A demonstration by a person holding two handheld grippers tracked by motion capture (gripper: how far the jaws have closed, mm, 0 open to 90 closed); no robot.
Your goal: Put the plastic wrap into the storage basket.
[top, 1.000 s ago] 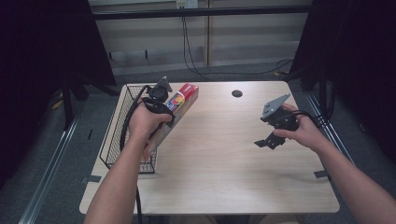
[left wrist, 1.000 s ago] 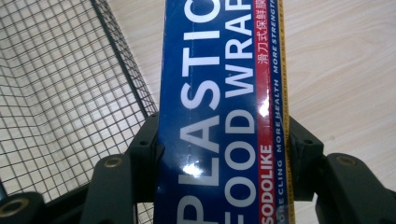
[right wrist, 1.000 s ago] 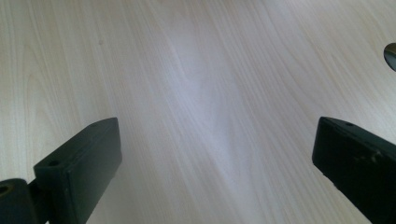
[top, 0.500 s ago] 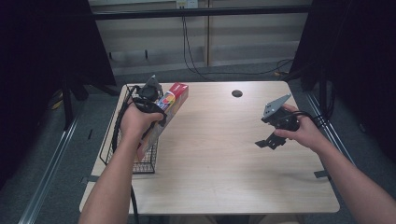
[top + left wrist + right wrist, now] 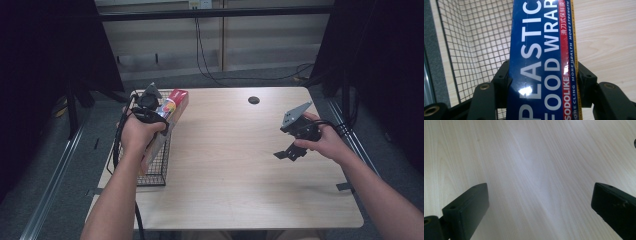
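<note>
A long blue and red box of plastic food wrap [image 5: 541,50] is clamped between the jaws of my left gripper [image 5: 541,82]. In the high view the box [image 5: 172,107] hangs over the right edge of a black wire basket [image 5: 152,172] at the table's left side, with my left gripper [image 5: 150,115] shut on it. My right gripper [image 5: 292,147] hovers over the right half of the table. Its jaws stand wide apart, open, with bare wood between them [image 5: 539,202].
The wire basket's mesh [image 5: 474,37] lies left of the box, at the table's left edge. A small dark round hole [image 5: 254,100] sits near the table's far edge. Cables trail from both grippers.
My left hand has carried the food wrap box leftward, from over the table towards the basket. The right hand has stayed in place.
</note>
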